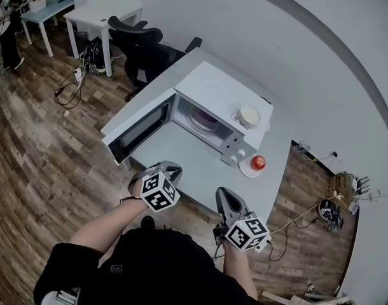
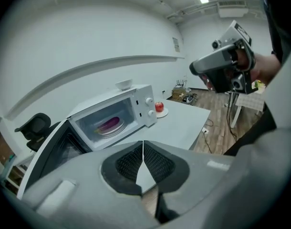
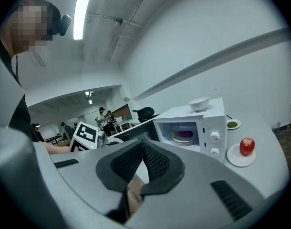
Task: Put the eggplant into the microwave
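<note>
Left gripper, right gripper clenched, empty | eggplant inside microwave, 12 o'clock | likely light, slick, firm: grasp mid-body

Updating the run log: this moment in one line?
eggplant in microwave | door open | left gripper, right gripper shut, empty

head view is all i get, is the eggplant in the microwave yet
Observer: Yes. The left gripper view shows the eggplant lying on the plate inside the open microwave.
Operator: tools holding anything
Observer: No. The left tool and the right tool are both shut, with nothing between the jaws.
Operator: anything behind the microwave
Observer: The right gripper view shows a small dish with something green in it on the table.
</note>
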`<action>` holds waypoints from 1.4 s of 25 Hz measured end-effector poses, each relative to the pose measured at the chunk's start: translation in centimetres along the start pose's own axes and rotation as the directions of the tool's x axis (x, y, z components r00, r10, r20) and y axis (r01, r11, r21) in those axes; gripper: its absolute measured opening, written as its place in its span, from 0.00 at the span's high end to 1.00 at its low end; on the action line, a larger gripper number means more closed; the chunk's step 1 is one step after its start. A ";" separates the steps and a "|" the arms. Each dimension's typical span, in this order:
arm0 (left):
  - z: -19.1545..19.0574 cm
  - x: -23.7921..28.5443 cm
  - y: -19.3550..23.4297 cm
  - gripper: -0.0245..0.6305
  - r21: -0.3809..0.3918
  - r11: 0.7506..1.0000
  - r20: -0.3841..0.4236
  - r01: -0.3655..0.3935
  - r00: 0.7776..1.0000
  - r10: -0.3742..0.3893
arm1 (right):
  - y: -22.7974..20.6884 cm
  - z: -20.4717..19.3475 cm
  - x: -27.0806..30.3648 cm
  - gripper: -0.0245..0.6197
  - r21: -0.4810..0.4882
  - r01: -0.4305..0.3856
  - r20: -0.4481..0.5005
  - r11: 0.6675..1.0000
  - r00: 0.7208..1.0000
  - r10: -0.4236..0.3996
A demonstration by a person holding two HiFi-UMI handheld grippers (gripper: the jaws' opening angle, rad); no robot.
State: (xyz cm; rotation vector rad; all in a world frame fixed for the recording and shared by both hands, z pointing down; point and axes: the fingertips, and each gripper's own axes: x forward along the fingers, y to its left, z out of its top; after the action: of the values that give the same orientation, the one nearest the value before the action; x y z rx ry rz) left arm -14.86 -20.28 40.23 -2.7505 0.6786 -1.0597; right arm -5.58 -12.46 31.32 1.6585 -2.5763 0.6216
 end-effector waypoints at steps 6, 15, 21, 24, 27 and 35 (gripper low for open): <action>4.3 -1.4 -3.5 0.94 -0.157 0.986 0.099 0.057 0.994 -0.041 | -2.7 0.1 -4.3 0.94 0.017 0.005 -0.002 1.000 1.000 -0.005; 10.8 -3.8 -8.5 0.94 -0.273 0.948 0.235 0.163 0.967 -0.098 | -4.5 2.0 -8.7 0.94 0.030 -0.035 0.050 0.999 0.998 0.034; 14.0 -5.2 -10.9 0.94 -0.291 0.927 0.320 0.238 0.937 -0.140 | -3.6 2.8 -10.4 0.94 0.062 -0.089 0.100 0.994 0.992 0.083; 15.3 -6.1 -11.2 0.94 -0.314 0.906 0.369 0.283 0.916 -0.158 | -3.3 3.0 -11.0 0.94 0.053 -0.096 0.105 0.994 0.990 0.090; 16.7 -7.4 -11.0 0.94 -0.312 0.900 0.408 0.305 0.898 -0.163 | -3.1 3.7 -11.4 0.94 0.050 -0.104 0.128 0.993 0.987 0.097; 18.0 -8.9 -10.3 0.94 -0.319 0.905 0.444 0.281 0.888 -0.119 | -2.1 5.0 -12.1 0.94 -0.057 -0.091 0.150 0.994 0.984 0.098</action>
State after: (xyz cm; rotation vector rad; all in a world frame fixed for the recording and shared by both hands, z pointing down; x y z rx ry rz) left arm -5.01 -8.01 24.01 -3.2858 0.5814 -0.3509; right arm 2.58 -4.36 24.68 1.6377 -2.7655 0.4456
